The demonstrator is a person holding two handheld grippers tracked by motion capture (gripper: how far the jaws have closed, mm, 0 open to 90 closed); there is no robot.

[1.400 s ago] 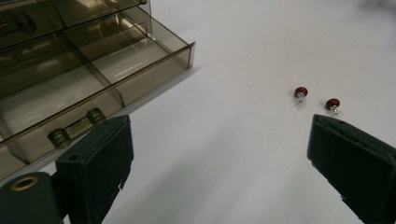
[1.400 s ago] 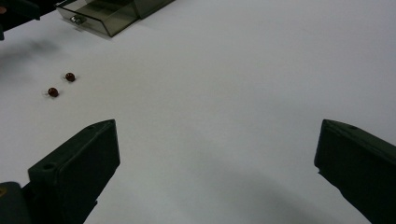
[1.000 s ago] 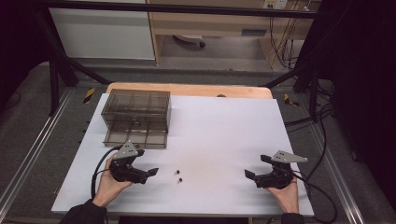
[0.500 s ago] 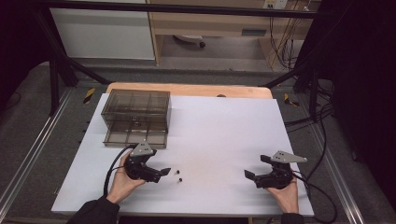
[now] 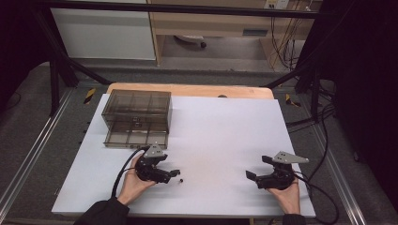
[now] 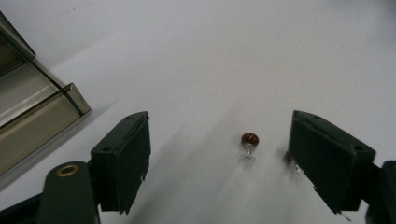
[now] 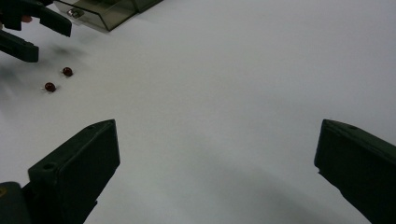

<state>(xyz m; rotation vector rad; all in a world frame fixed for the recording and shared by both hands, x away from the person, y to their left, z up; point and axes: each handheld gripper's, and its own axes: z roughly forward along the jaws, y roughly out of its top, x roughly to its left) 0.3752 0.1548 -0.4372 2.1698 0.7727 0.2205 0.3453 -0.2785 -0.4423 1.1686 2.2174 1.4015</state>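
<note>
**Left jaws closing in over two small red components**

Our left hand-held gripper [image 6: 219,163] sits low over the counter [image 5: 225,136], its jaws fairly wide and just now narrowing, with nothing pressed between the pads. In the left gripper view, one red bead-like component [image 6: 250,139] lies on the white surface inside the gap, nearer the jaw on the right of that view, apart from both pads. Its thin clear leads run back toward us, so we judge its long axis to lie roughly along the gripper's own line, not across the jaws. A second red component [image 6: 288,158] sits tight against the inner face of that same jaw, partly hidden; we cannot tell whether it touches.

In the high view, the left hand-held gripper [image 5: 174,174] points toward the middle of the counter, with a dark component [image 5: 180,179] just beyond its tips. It is by far the nearer one. Our right hand-held gripper [image 5: 256,173] rests well apart near the counter's right front, jaws spread wide and empty.

Behind the left hand stands the smoky drawer box [image 5: 136,117], one drawer pulled out toward us. The near counter edge is close behind the hands; ahead and to the right there is wide bare surface for moving.
</note>
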